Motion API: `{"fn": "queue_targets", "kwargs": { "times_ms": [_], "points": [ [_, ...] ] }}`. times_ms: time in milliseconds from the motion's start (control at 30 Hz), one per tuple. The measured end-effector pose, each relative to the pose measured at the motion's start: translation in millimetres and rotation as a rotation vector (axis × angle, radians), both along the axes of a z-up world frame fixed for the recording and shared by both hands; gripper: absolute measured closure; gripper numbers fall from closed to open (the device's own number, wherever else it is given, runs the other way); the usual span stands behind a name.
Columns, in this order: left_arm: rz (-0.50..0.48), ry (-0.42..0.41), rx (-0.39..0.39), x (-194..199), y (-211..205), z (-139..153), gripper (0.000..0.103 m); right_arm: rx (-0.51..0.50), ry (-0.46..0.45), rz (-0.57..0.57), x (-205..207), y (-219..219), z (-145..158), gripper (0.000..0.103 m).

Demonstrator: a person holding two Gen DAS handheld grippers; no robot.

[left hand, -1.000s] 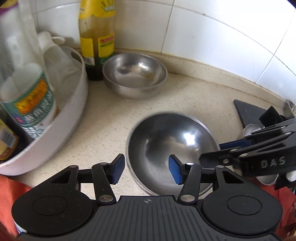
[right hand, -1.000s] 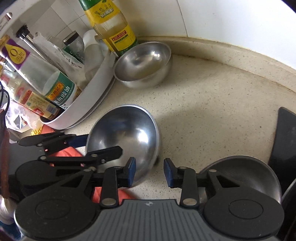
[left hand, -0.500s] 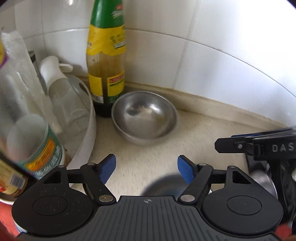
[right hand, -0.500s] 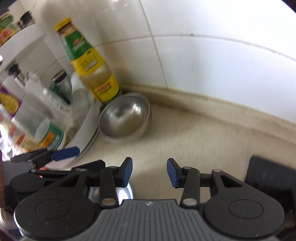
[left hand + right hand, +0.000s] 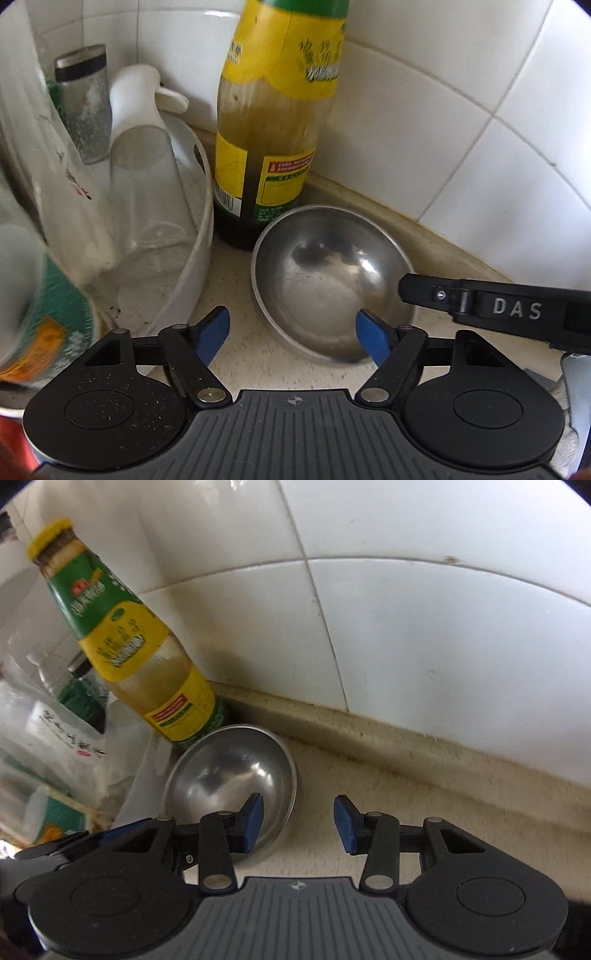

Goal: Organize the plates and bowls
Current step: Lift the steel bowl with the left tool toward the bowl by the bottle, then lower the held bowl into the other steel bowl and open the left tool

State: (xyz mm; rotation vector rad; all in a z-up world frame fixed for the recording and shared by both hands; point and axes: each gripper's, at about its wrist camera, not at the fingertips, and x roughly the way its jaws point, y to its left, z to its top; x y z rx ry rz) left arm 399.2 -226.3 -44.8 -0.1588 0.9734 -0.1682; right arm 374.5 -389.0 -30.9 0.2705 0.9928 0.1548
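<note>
With its jaws apart after closing a little, nothing pinched, the left gripper straddles the near rim of the small steel bowl, which sits against the sauce bottle. The right gripper gapes empty beside it. Light, rigid, slick: pinch the thin rim.

We see bright, even daylight; glare glints inside the steel bowl and on the white tiles. Fisheye bending curves the edges, and the bottles at left smear with blur.
</note>
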Motion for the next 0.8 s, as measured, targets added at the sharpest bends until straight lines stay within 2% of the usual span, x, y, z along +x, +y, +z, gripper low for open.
{"fn": "queue_targets", "kwargs": {
  "times_ms": [100, 167, 233, 433, 567, 800],
  "points": [
    [0.013, 0.025, -0.016, 13.5, -0.6, -8.4, 0.043, 0.019, 0.017, 0.012, 9.1, 2.7, -9.0, 0.064],
    [-0.002, 0.030, 0.008, 16.6, -5.2, -12.6, 0.045, 0.041, 0.049, 0.022, 15.3, 3.4, -16.0, 0.076],
    [-0.023, 0.022, 0.037, 15.1, -8.9, -14.8, 0.045, 0.068, 0.073, 0.025, 16.8, 3.3, -21.4, 0.083],
    [-0.085, 0.016, 0.042, 9.5, -13.9, -13.0, 0.046, 0.068, 0.080, 0.023, 6.8, -5.1, -18.6, 0.083],
    [-0.124, -0.020, 0.059, -0.4, -21.6, -3.0, 0.046, 0.070, 0.070, 0.004, -0.9, -8.7, -13.5, 0.083],
    [-0.153, -0.047, 0.059, -11.3, -32.5, 9.7, 0.045, 0.065, 0.046, -0.010, -14.9, -16.0, 0.7, 0.083]
  ]
}}
